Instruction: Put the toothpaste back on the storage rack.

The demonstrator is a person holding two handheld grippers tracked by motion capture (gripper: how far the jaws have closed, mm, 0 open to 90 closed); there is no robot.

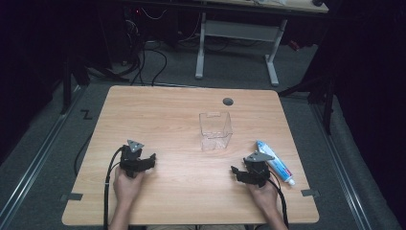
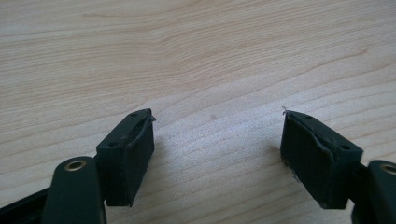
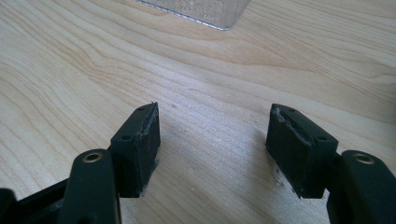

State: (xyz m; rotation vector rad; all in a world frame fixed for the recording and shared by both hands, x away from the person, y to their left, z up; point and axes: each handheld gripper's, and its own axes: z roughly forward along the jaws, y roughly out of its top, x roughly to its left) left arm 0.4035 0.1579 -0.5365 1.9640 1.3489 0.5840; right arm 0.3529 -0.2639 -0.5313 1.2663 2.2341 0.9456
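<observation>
A clear plastic box (image 1: 215, 130) stands open-topped near the middle of the wooden table (image 1: 163, 115); its lower edge (image 3: 196, 11) shows at the top of the right gripper view. A white and blue toothpaste tube (image 1: 275, 162) lies flat near the right edge. My left gripper (image 1: 149, 160) rests low on the table at the front left, open (image 2: 217, 135), with bare wood between its jaws. My right gripper (image 1: 238, 172) sits at the front right, just left of the tube, also open (image 3: 212, 135) and holding nothing.
A dark round cable hole (image 1: 228, 101) sits in the table near its far edge. Beyond the table stands a white desk frame (image 1: 237, 45) with cables on the grey floor. Dark curtains close in both sides.
</observation>
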